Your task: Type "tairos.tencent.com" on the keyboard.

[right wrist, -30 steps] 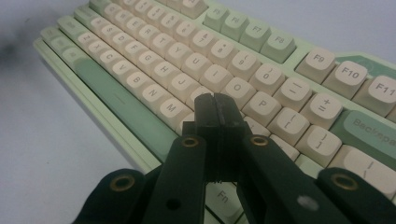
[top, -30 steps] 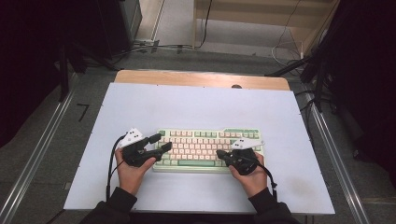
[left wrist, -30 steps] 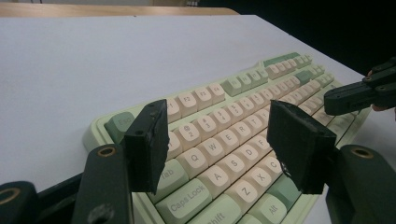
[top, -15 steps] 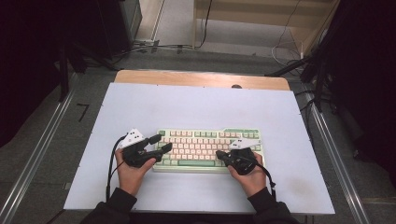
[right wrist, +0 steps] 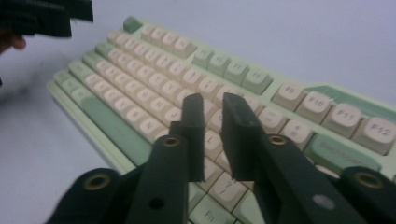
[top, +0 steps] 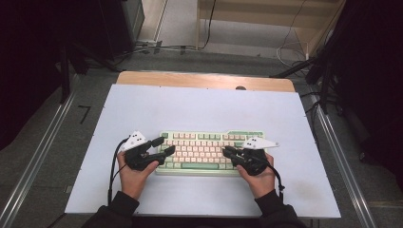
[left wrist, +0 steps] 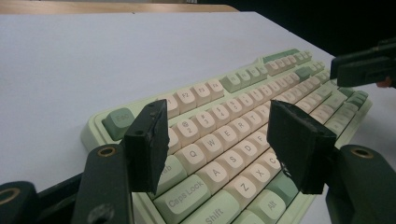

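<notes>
The table [top: 199, 107] carries a pale sheet that covers most of its top; a strip of bare wood shows along the far edge. The keyboard [top: 211, 152], pale green with cream keys, lies flat on the near half of the sheet, its long side parallel to the near table edge.

The left gripper [top: 161, 147] sits at the keyboard's left end. In the left gripper view its jaws stand wide apart above the left-hand letter keys, with nothing clamped between them; the gripper [left wrist: 215, 135] is released.

The right gripper [top: 228, 153] sits at the keyboard's right end, pointing toward the keys. In the right gripper view its jaws have just been opening and now stand a narrow gap apart above the keys on the right half. No object lies between the pads; the gripper [right wrist: 214, 137] is released.

Each hand rests on the sheet just beside the keyboard's near edge.
</notes>
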Demonstrator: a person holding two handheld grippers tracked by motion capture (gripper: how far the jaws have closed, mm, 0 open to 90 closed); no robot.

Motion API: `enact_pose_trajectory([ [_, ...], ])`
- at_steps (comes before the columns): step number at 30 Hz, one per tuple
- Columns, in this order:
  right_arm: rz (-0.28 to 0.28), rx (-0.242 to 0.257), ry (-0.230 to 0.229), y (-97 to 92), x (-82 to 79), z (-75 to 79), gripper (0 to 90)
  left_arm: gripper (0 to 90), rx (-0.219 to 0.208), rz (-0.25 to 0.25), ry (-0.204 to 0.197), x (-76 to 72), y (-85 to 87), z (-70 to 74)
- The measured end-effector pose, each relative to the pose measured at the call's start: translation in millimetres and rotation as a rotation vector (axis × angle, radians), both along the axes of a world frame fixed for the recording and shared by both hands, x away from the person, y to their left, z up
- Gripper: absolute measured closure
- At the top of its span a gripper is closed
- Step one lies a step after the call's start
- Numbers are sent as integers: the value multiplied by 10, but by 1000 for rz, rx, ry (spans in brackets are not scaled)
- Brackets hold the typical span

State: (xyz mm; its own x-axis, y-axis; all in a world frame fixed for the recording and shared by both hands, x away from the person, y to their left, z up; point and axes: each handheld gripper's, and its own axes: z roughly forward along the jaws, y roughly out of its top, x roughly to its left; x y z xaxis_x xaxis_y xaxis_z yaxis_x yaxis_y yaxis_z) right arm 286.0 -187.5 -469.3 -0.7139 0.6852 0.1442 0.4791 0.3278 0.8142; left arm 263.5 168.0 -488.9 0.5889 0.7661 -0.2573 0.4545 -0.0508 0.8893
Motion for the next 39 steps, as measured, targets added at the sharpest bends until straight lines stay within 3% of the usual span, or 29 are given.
enact_pose_trajectory([
  [2,-32,35,-7,-56,21,12,602,401,1,0,0,-2,0,1],
  [5,-79,82,19,-129,80,-4,432,401,1,1,-1,-1,2,0],
  [8,-130,103,21,-191,123,-22,356,401,5,1,0,-1,0,-2],
  [13,-159,120,15,-244,145,-13,342,401,6,0,-1,-1,-2,-4],
  [33,-160,96,12,-233,146,-21,343,408,-11,-7,2,18,-70,7],
  [36,-164,102,13,-240,146,-14,344,478,-14,8,31,45,-111,49],
  [39,-169,103,14,-238,153,-20,347,661,-18,-7,66,91,-167,89],
])
